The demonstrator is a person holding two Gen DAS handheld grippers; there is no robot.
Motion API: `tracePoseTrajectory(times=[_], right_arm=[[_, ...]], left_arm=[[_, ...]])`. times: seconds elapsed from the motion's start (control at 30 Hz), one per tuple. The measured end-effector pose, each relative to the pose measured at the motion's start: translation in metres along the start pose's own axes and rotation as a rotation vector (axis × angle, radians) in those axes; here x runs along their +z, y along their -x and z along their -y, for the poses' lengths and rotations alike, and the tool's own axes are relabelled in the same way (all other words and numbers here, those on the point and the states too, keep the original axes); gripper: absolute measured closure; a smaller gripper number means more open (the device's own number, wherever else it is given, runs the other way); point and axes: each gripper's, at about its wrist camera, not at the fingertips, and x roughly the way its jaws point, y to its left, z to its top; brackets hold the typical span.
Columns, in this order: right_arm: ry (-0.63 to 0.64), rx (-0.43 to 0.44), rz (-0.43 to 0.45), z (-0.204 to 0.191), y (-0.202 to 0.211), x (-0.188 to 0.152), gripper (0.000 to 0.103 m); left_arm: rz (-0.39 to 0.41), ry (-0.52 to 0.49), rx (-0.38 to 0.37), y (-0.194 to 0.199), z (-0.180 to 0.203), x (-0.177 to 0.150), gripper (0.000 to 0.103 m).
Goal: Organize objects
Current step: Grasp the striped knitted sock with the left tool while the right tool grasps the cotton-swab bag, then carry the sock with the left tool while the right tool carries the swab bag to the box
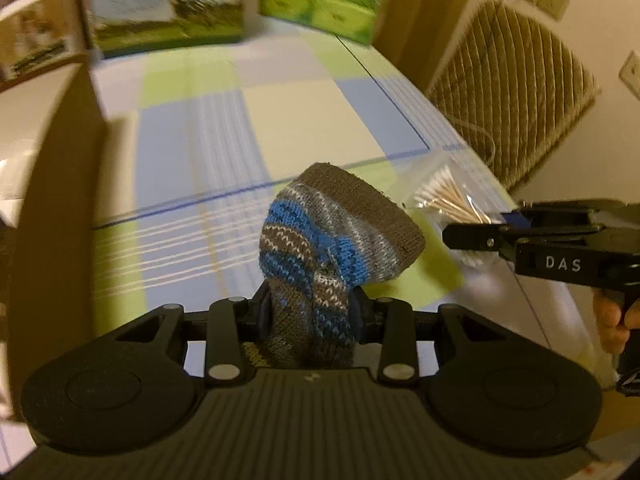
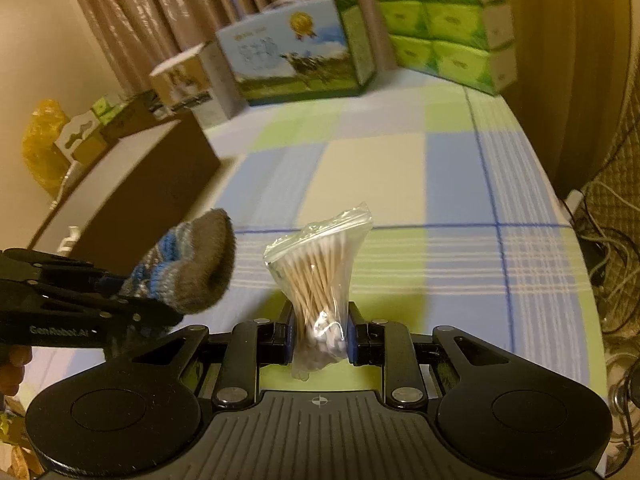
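— What's the left gripper (image 1: 310,312) got?
— It's clenched on a striped blue-and-grey knitted sock (image 1: 336,232); the toe end is hidden below its fingers.
— And the right gripper (image 2: 320,340)?
— Pinching a clear plastic bag of cotton swabs (image 2: 320,272), upright between its fingers above the checked tablecloth (image 2: 440,168).

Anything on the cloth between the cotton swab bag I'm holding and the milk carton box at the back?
Nothing: the right wrist view shows only bare checked tablecloth between the cotton swab bag and the milk carton box.
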Motion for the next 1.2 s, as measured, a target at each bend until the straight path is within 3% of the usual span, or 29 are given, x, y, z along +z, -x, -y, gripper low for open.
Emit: tracePoseTrajectory(times=[0.33, 0.63, 0.93, 1.2], right_arm=[[0.06, 0.11, 0.039, -0.086, -0.004, 0.022, 0.082], [0.095, 0.22, 0.039, -0.167, -0.035, 0.043, 0.082], [0.127, 0.242, 0.033, -0.236, -0.09, 0.073, 0.082], [0.119, 0.206, 0.029, -0.264, -0.134, 0.097, 0.082]], left_arm=[[0.138, 0.069, 0.051, 0.081, -0.052, -0.009, 0.071], [0.199, 0.153, 0.129, 0.131, -0.124, -0.023, 0.071], [0.211, 0.205, 0.216, 0.146, -0.199, -0.018, 0.071], [0.195, 0.209, 0.249, 0.135, -0.247, 0.0, 0.071]])
